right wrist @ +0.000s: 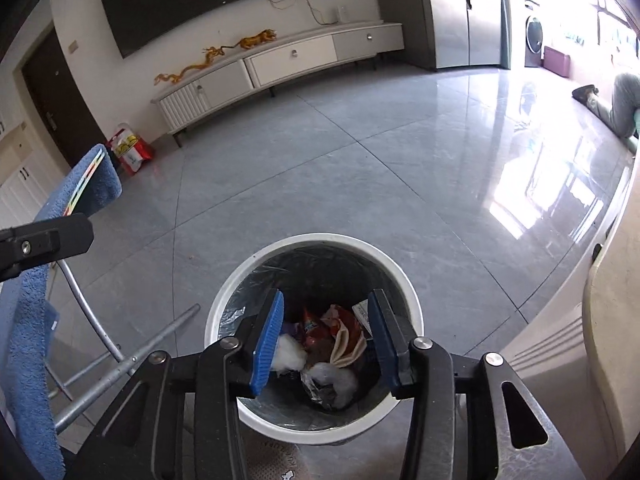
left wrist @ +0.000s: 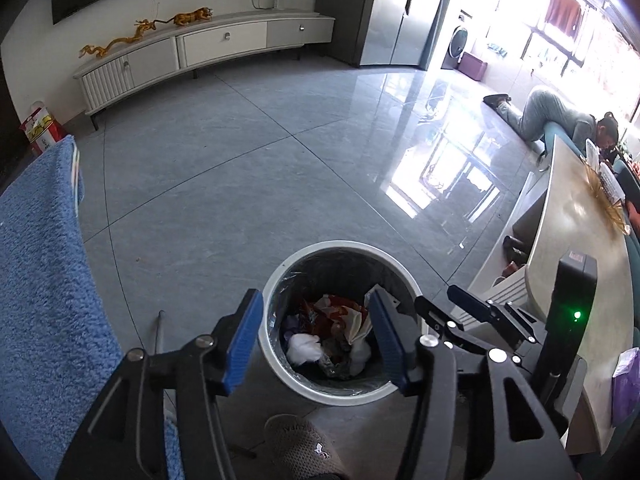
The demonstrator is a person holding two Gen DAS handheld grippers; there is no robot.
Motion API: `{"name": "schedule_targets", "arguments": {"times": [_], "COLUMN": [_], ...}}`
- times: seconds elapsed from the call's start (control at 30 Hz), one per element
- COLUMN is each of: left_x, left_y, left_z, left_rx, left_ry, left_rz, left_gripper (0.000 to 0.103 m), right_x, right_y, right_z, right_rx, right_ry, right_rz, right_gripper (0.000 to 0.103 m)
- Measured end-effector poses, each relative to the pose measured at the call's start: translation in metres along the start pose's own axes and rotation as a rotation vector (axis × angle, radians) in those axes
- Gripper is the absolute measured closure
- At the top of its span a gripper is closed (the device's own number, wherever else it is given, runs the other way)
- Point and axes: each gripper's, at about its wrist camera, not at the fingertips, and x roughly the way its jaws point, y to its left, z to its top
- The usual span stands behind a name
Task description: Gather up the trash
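Note:
A white round trash bin (left wrist: pixel 336 245) (right wrist: pixel 316 237) with a black liner stands on the grey tile floor. It holds a white tissue wad (left wrist: pixel 304 346) (right wrist: pixel 290 354), red and orange wrappers (left wrist: pixel 332 312) (right wrist: pixel 316 326) and crumpled clear plastic (right wrist: pixel 332 380). My left gripper (left wrist: pixel 314 308) hangs over the bin's mouth, blue pads apart, nothing between them. My right gripper (right wrist: pixel 326 300) hovers over the same opening, also open and empty. In the left wrist view the right gripper's dark fingers (left wrist: pixel 464 304) show beside the bin's right rim.
A blue towel (left wrist: pixel 40 280) (right wrist: pixel 24 340) drapes a metal-legged chair (right wrist: pixel 120 360) on the left. A beige table (left wrist: pixel 580 240) runs along the right. A slippered foot (left wrist: pixel 304 448) is just before the bin. A person (left wrist: pixel 560 116) kneels far right; a TV cabinet (left wrist: pixel 208 48) lines the back wall.

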Motion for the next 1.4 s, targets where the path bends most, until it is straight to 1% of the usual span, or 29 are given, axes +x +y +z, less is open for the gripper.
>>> {"name": "schedule_targets", "arguments": {"times": [0.1,0.2,0.23,0.3,0.37,0.47,0.53,0.57,0.6,0.67,0.73,0.77,0.8,0.83,0.9,1.03,1.13,1.27,1.4], "left_x": [-0.013,-0.032,-0.043,-0.062,-0.081,-0.117,-0.136,-0.153,-0.162,-0.187,-0.213,-0.223,-0.234,-0.249,-0.272,-0.306,-0.332,-0.354,-0.37], "left_y": [0.005,0.014,0.017,0.025,0.034,0.052,0.062,0.07,0.074,0.084,0.094,0.097,0.101,0.106,0.113,0.126,0.136,0.147,0.154], "left_z": [-0.001,0.0,-0.001,-0.003,-0.006,-0.013,-0.017,-0.022,-0.024,-0.034,-0.044,-0.048,-0.052,-0.058,-0.068,-0.084,-0.096,-0.107,-0.119], "left_rx": [-0.014,-0.031,-0.04,-0.056,-0.074,-0.116,-0.139,-0.153,-0.16,-0.172,-0.184,-0.19,-0.196,-0.206,-0.227,-0.272,-0.313,-0.366,-0.407], "left_ry": [-0.03,-0.071,-0.094,-0.138,-0.181,-0.243,-0.274,-0.305,-0.321,-0.368,-0.411,-0.429,-0.446,-0.477,-0.519,-0.573,-0.619,-0.66,-0.678], "left_rz": [0.019,0.044,0.068,0.108,0.154,0.22,0.255,0.286,0.306,0.373,0.435,0.459,0.487,0.527,0.577,0.639,0.71,0.764,0.816], "left_gripper": [0.049,0.049,0.048,0.043,0.041,0.039,0.037,0.036,0.035,0.034,0.034,0.031,0.026,0.024,0.022,0.021,0.021,0.02,0.019], "right_x": [-0.007,-0.026,-0.033,-0.05,-0.069,-0.092,-0.111,-0.12,-0.125,-0.141,-0.155,-0.16,-0.169,-0.174,-0.188,-0.21,-0.226,-0.243,-0.262], "right_y": [0.007,0.023,0.029,0.047,0.065,0.094,0.118,0.131,0.137,0.16,0.183,0.19,0.203,0.21,0.227,0.251,0.268,0.29,0.304], "right_z": [0.002,0.009,0.011,0.018,0.024,0.032,0.035,0.036,0.037,0.035,0.033,0.031,0.029,0.028,0.026,0.025,0.026,0.025,0.023], "right_rx": [-0.024,-0.059,-0.074,-0.113,-0.154,-0.218,-0.261,-0.281,-0.293,-0.333,-0.371,-0.383,-0.403,-0.415,-0.444,-0.479,-0.508,-0.539,-0.557], "right_ry": [-0.018,-0.061,-0.077,-0.116,-0.159,-0.21,-0.249,-0.267,-0.277,-0.309,-0.338,-0.348,-0.366,-0.377,-0.41,-0.46,-0.496,-0.532,-0.574], "right_rz": [-0.013,-0.004,-0.002,0.004,0.007,0.018,0.045,0.062,0.071,0.092,0.115,0.125,0.142,0.152,0.167,0.194,0.208,0.222,0.238], "right_gripper": [0.056,0.05,0.048,0.045,0.034,0.025,0.021,0.019,0.018,0.013,0.01,0.009,0.008,0.006,0.004,0.001,0.0,0.0,0.0]}}
